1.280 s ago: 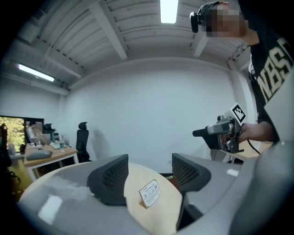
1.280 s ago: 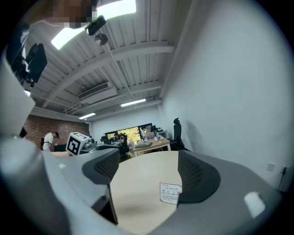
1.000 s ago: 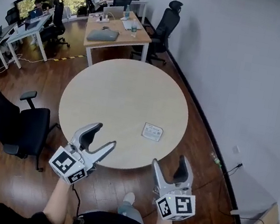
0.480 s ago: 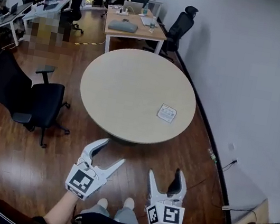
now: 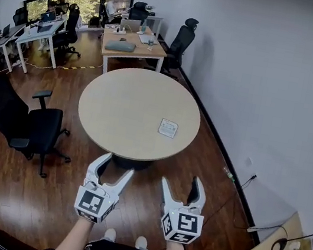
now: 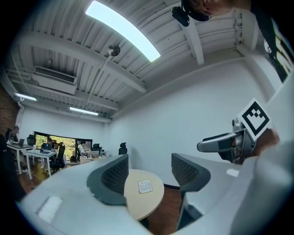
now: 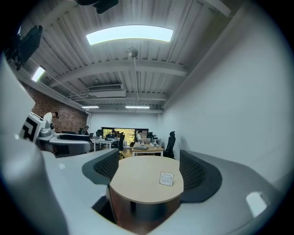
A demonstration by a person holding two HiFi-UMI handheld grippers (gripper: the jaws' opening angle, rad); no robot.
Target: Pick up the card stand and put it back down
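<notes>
The left gripper and right gripper had drawn back from the table — jaws wide, empty — leaving the card stand near its right edge; a fresh approach seemed needed

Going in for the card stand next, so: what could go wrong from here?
1. The card stand looks thin and light and sits toward the wall-side edge of the round table; a glancing touch could tip it or slide it off.
2. The left gripper and right gripper hang short of the table, jaws open and empty; a level reach could clip its rim.
</notes>
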